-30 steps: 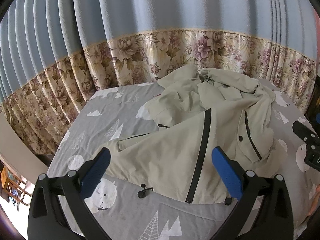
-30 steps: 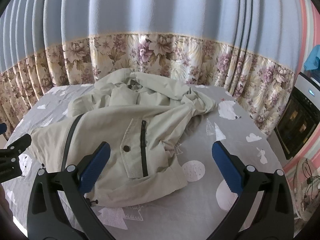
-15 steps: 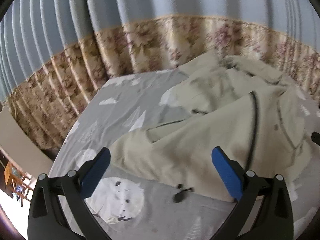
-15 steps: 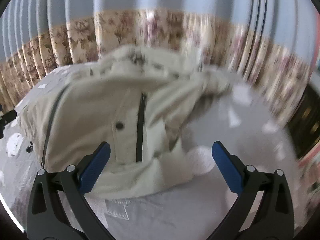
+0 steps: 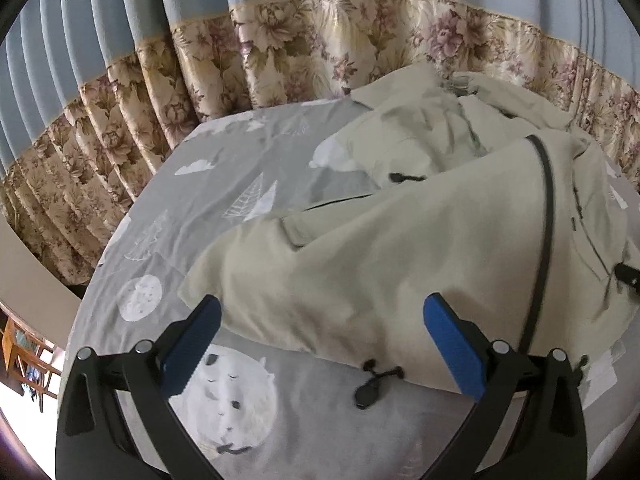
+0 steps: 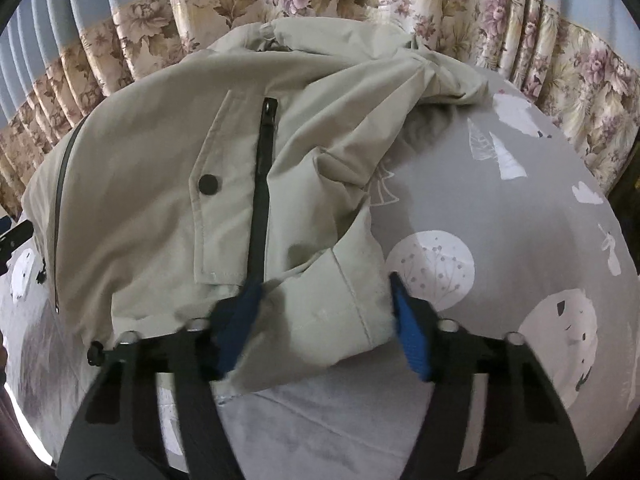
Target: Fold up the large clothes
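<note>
A beige jacket (image 6: 168,184) lies rumpled on a grey printed bedsheet (image 6: 500,208), in front of a blue curtain with a floral border (image 5: 280,52); its long axis runs from the hem nearest you up to the collar at twelve o'clock, close to the curtain; your right gripper (image 6: 324,320) is the nearer one, right at the hem's right corner, and its jaws are closing with the sleeve cuff (image 6: 344,312) between the blue pads, though the pads do not yet clearly pinch the cloth; the black pocket zip (image 6: 262,184) climbs from its left pad toward twelve o'clock; your left gripper (image 5: 320,344) hangs with its jaws spread wide and nothing in them, over the hem's left corner; the jacket spreads from there toward one and two o'clock, and a black drawstring toggle (image 5: 370,386) lies on the sheet just below the hem, toward five o'clock from the midpoint between the pads; the coming move likely depends on both corners being caught along that hem line; no containers are in view.
</note>
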